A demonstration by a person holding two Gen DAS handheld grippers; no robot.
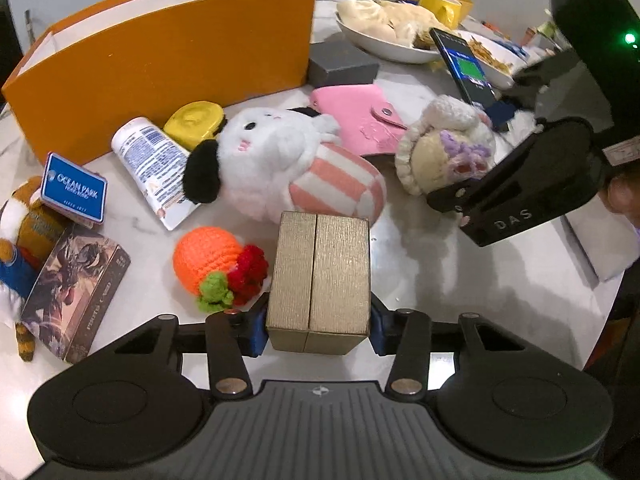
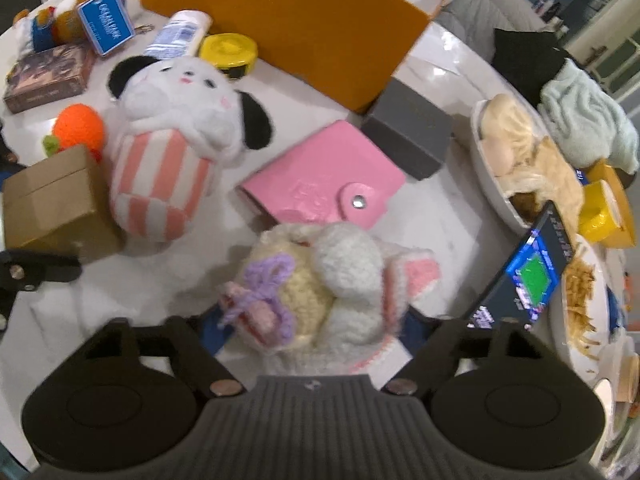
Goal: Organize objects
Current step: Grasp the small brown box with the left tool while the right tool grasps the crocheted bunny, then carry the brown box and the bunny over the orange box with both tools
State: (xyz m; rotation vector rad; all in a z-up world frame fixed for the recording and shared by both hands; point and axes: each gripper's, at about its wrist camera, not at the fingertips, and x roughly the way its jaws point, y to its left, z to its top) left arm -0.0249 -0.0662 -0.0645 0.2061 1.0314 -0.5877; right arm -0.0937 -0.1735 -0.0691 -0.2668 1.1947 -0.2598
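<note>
My left gripper point(image 1: 319, 328) is shut on a gold box point(image 1: 320, 280), just above the white table; the box also shows in the right wrist view point(image 2: 56, 200). My right gripper point(image 2: 312, 328) is shut on a crocheted bunny with a purple bow point(image 2: 320, 280), also seen in the left wrist view point(image 1: 444, 152). A large orange box point(image 1: 160, 64) stands open at the back. A white plush dog in a striped cup point(image 1: 280, 160) lies between the grippers. A crocheted orange point(image 1: 208, 256) lies left of the gold box.
A pink wallet point(image 1: 360, 116), grey box point(image 1: 344, 64), yellow tin point(image 1: 196, 120), white tube point(image 1: 152, 168), blue Ocean Park card point(image 1: 74, 188), dark card box point(image 1: 76, 292) and tiger toy point(image 1: 20, 232) lie around. Food bowls point(image 2: 512, 168) and a phone point(image 2: 524, 272) are at the right.
</note>
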